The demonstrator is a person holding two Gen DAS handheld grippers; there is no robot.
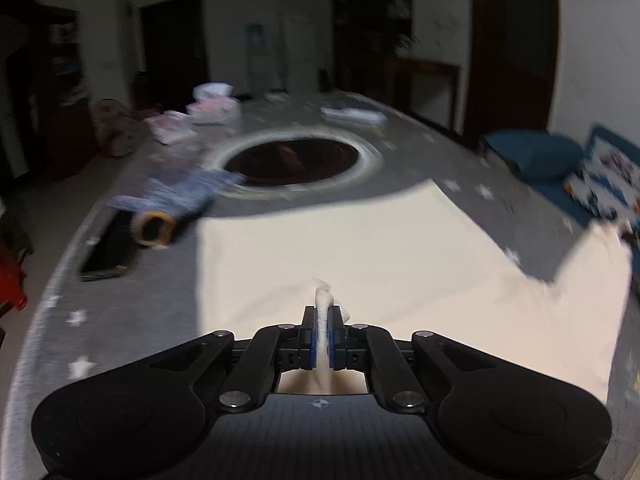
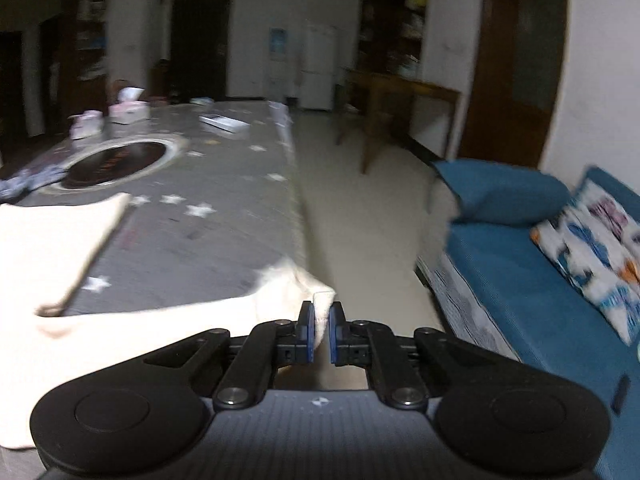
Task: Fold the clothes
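Observation:
A cream garment (image 1: 360,256) lies spread on the grey star-print tablecloth (image 1: 120,312). My left gripper (image 1: 323,312) is shut on a pinched fold of it at its near edge. In the right wrist view the same cream garment (image 2: 36,248) stretches from the left to my right gripper (image 2: 321,316), whose narrow jaws hold a corner of the cloth by the table's right edge. A sleeve sticks out at the right in the left wrist view (image 1: 592,280).
A dark round inset (image 1: 296,156) sits mid-table. A blue patterned cloth (image 1: 188,188), a tape roll (image 1: 154,228) and a black phone (image 1: 106,254) lie at the left. Tissue boxes (image 1: 212,104) stand at the back. A blue sofa (image 2: 540,280) with cushions is right of the table.

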